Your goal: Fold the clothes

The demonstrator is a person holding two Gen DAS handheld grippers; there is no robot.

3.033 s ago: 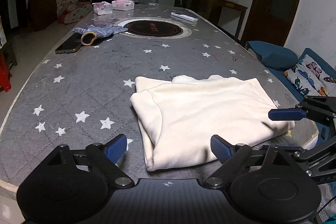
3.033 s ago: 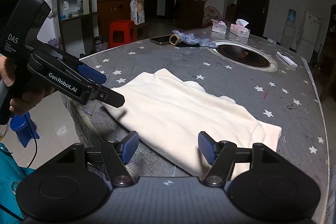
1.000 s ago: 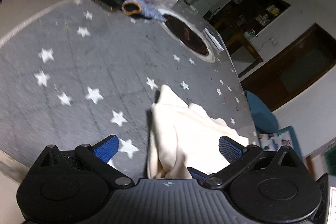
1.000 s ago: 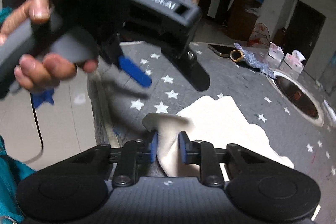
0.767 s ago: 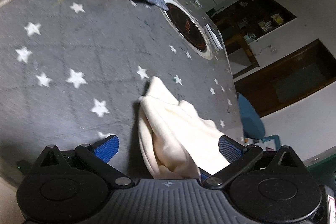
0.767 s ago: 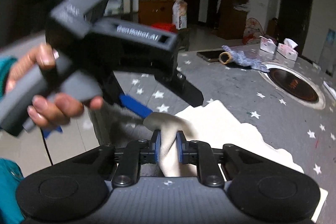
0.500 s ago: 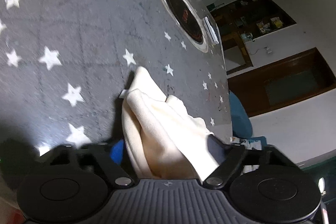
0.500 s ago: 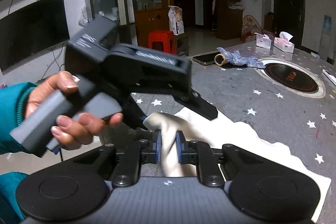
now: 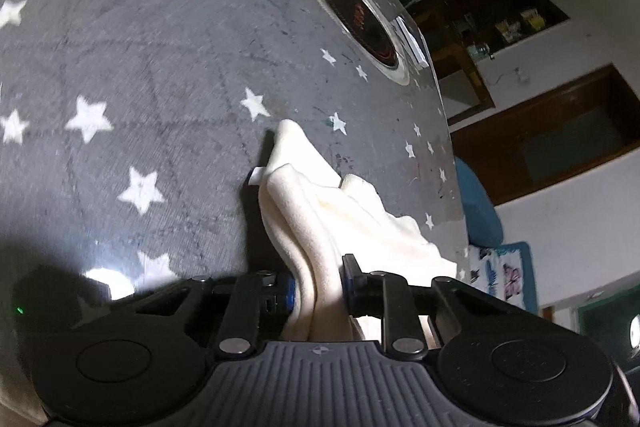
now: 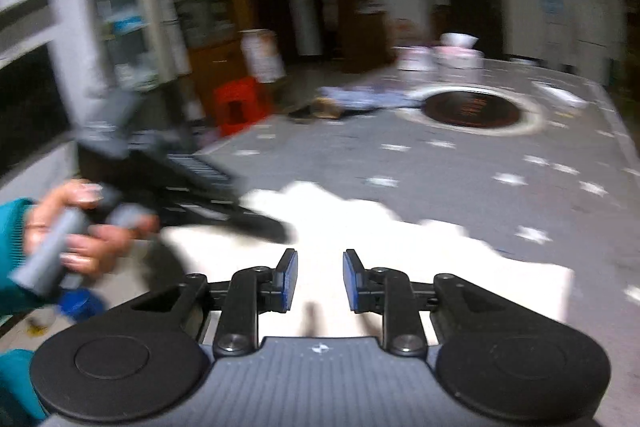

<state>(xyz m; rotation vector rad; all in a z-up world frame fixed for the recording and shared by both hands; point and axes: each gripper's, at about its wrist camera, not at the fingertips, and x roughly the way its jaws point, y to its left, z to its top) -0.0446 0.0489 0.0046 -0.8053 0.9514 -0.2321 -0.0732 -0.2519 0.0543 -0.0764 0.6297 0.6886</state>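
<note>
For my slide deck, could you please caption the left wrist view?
Left gripper shut on a bunched cream garment over the star-patterned table.

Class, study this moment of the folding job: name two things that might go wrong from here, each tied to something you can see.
1. Only the left gripper pinches the cream garment; the right gripper is open above it, so the hanging layers may sag and undo the fold.
2. The garment lies near the table edge; a pull might drag it off.

Left tongs (image 9: 318, 287) clamped; right tongs (image 10: 320, 281) parted.
</note>
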